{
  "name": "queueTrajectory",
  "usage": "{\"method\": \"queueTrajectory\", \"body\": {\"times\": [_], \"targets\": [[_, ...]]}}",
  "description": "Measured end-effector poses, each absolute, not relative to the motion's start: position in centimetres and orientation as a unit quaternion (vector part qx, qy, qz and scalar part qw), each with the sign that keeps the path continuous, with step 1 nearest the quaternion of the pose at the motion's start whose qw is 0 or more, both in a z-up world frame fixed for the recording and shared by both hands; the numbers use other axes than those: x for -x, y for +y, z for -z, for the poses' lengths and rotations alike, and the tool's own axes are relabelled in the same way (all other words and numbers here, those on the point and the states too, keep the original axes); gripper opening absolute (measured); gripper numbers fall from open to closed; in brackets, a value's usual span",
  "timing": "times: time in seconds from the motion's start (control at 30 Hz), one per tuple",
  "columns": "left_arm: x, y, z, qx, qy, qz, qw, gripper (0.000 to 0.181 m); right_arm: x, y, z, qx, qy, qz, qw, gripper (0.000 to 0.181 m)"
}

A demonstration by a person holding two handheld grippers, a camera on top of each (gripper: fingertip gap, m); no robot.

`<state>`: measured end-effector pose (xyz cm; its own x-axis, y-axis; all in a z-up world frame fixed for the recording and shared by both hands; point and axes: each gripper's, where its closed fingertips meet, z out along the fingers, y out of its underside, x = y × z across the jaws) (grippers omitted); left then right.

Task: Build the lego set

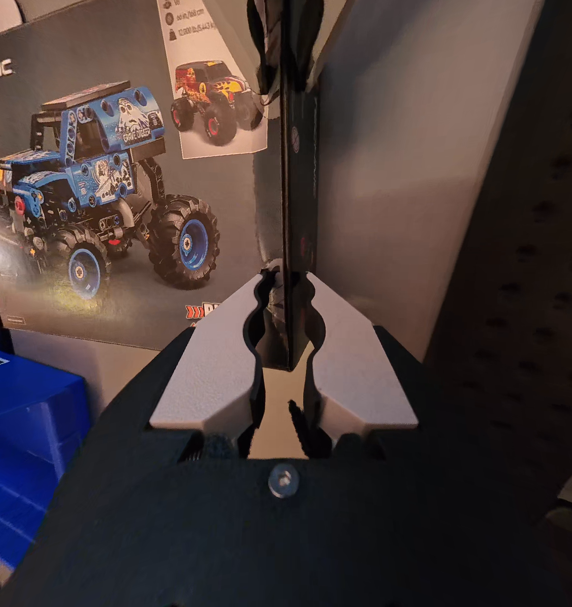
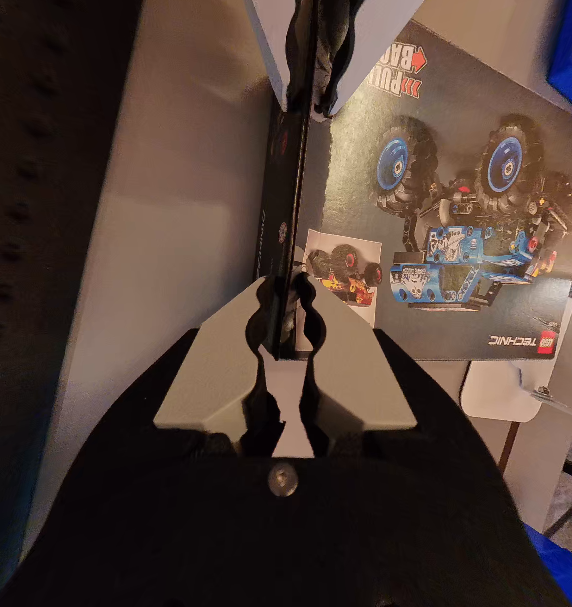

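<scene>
The Lego set's cardboard box [image 1: 113, 203] shows its large face with a blue monster truck picture; it appears upside down in the right wrist view [image 2: 459, 213]. Its narrow dark side panel [image 1: 298, 197] is seen almost edge-on between the two grippers. My left gripper [image 1: 286, 276] is shut on one end of this panel. My right gripper [image 2: 283, 279] is shut on the opposite end [image 2: 286, 197]. Each gripper shows at the top of the other's view, the right one [image 1: 284, 49] and the left one [image 2: 307, 82], facing its partner. No loose Lego pieces are visible.
A blue bin [image 1: 25, 443] stands at the lower left and shows again in the right wrist view [image 2: 570, 49]. A dark perforated panel [image 1: 541, 262] borders the white tabletop [image 1: 393, 164]. A white rounded plate [image 2: 495, 394] and a clear bracket lie beyond the box. The grippers' ends are close to 10 cm from one another. It is some 35 cm from my right tips to the white rounded plate [image 2: 495, 394].
</scene>
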<state>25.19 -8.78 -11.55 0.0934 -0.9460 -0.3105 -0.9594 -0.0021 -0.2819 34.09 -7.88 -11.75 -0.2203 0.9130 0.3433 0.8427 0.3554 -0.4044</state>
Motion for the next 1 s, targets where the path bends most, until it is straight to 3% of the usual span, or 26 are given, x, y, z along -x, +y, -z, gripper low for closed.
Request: {"method": "queueTrajectory", "body": {"times": [0.2,0.4,0.73,0.9,1.0], "targets": [[-25.4,-8.9,12.2,0.721,0.657,0.035,0.219,0.014,-34.1,-7.9,11.9,0.570,-0.778,-0.062,0.257,0.013],[-25.7,-9.3,13.2,0.722,0.671,0.048,0.159,0.010,-34.0,-7.9,11.9,0.573,-0.774,-0.067,0.261,0.013],[-25.1,-9.0,12.6,0.718,0.659,-0.009,0.222,0.019,-33.5,-8.2,11.0,0.580,-0.753,-0.091,0.297,0.016],[-24.2,-8.3,11.5,0.647,0.712,-0.134,0.238,0.020,-33.3,-8.3,11.4,0.579,-0.752,-0.093,0.301,0.016],[-24.5,-8.6,8.1,0.663,0.697,-0.067,0.265,0.018,-33.5,-8.1,11.4,0.582,-0.751,-0.095,0.298,0.015]]}}
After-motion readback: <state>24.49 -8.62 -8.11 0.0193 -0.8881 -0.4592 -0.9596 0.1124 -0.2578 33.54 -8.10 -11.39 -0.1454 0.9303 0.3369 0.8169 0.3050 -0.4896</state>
